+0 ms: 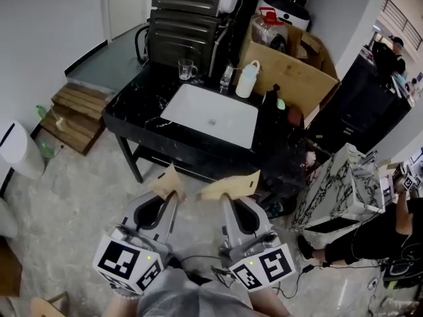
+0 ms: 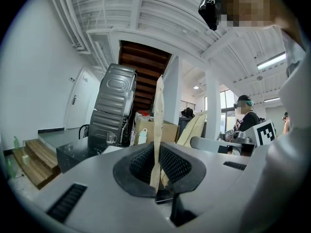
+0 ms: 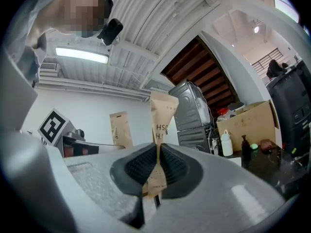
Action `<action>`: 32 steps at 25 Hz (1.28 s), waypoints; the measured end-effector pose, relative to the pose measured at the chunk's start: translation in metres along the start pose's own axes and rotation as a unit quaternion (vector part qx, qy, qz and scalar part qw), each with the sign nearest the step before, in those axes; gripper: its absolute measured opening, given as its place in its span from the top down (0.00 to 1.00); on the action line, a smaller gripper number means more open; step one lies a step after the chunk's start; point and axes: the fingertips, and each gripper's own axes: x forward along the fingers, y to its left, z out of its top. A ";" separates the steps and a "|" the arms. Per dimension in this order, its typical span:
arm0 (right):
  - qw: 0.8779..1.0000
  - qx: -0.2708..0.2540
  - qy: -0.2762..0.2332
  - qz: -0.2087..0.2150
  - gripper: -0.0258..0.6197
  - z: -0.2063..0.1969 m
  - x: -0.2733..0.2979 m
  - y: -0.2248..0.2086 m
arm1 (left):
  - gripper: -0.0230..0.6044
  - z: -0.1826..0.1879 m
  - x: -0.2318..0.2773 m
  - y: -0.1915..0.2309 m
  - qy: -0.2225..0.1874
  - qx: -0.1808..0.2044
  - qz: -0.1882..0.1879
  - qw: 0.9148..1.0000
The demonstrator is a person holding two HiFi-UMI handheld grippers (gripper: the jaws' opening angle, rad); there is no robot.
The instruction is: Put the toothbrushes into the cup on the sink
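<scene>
Two toothbrushes in brown paper packets are held up in front of the sink. My left gripper [image 1: 173, 198] is shut on one paper packet [image 1: 167, 181], seen edge-on between the pads in the left gripper view [image 2: 158, 125]. My right gripper [image 1: 225, 200] is shut on the other paper packet [image 1: 232, 185], whose printed face rises above the pads [image 3: 163, 114]. The clear glass cup [image 1: 187, 69] stands on the black counter behind the white basin [image 1: 210, 114], at its far left corner, well beyond both grippers. It also shows small in the left gripper view [image 2: 111, 138].
A white bottle [image 1: 247, 79] and a black pump bottle [image 1: 271, 98] stand on the counter's right side, before a cardboard box [image 1: 291, 71]. Wooden steps [image 1: 76, 107] and a white bin [image 1: 16, 149] are at left. A marble-patterned box [image 1: 337, 190] and a seated person [image 1: 390, 236] are at right.
</scene>
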 end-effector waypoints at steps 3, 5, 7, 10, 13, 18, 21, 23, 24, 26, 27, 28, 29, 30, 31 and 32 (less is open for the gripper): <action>1.000 0.002 0.002 -0.001 0.93 -0.002 0.026 0.000 | 0.92 0.005 0.009 0.024 0.001 0.000 0.000 1.000; 1.000 -0.002 0.003 0.000 0.93 -0.004 0.043 0.003 | 0.92 0.008 0.014 0.041 0.002 0.001 -0.002 1.000; 1.000 -0.007 0.004 -0.001 0.93 -0.006 0.059 0.006 | 0.92 0.009 0.020 0.056 0.002 0.000 -0.005 1.000; 1.000 -0.008 0.003 -0.004 0.93 -0.009 0.083 0.010 | 0.92 0.014 0.027 0.079 -0.001 0.001 -0.011 1.000; 1.000 -0.013 -0.001 -0.009 0.93 -0.008 0.100 0.014 | 0.92 0.019 0.032 0.098 -0.005 0.001 -0.014 1.000; 0.999 -0.032 -0.006 -0.016 0.93 -0.010 0.121 0.021 | 0.92 0.022 0.035 0.120 -0.011 0.000 -0.019 1.000; 0.999 -0.033 -0.006 -0.018 0.93 -0.012 0.132 0.023 | 0.92 0.022 0.035 0.130 -0.012 0.001 -0.022 1.000; 0.999 -0.034 -0.005 -0.020 0.93 -0.017 0.144 0.028 | 0.92 0.022 0.036 0.144 -0.012 0.000 -0.023 1.000; 0.999 -0.034 -0.005 -0.021 0.93 -0.019 0.150 0.030 | 0.92 0.021 0.036 0.152 -0.013 0.000 -0.024 1.000; 0.999 -0.035 -0.008 -0.025 0.93 -0.022 0.159 0.034 | 0.92 0.021 0.034 0.164 -0.014 0.000 -0.024 1.000; 0.999 -0.036 -0.010 -0.027 0.93 -0.023 0.162 0.036 | 0.92 0.020 0.033 0.168 -0.015 0.000 -0.023 1.000; 0.999 -0.037 -0.012 -0.029 0.93 -0.023 0.164 0.037 | 0.92 0.020 0.032 0.173 -0.015 -0.001 -0.022 1.000; 0.999 -0.038 -0.013 -0.030 0.93 -0.024 0.167 0.039 | 0.92 0.019 0.030 0.177 -0.015 -0.001 -0.021 1.000; 0.999 -0.038 -0.013 -0.030 0.93 -0.024 0.170 0.041 | 0.92 0.019 0.029 0.181 -0.014 -0.002 -0.019 1.000; 0.999 -0.037 -0.013 -0.030 0.93 -0.025 0.173 0.042 | 0.92 0.019 0.027 0.185 -0.014 -0.002 -0.018 1.000; 0.999 -0.035 -0.013 -0.030 0.93 -0.026 0.175 0.044 | 0.92 0.019 0.026 0.189 -0.014 -0.002 -0.016 1.000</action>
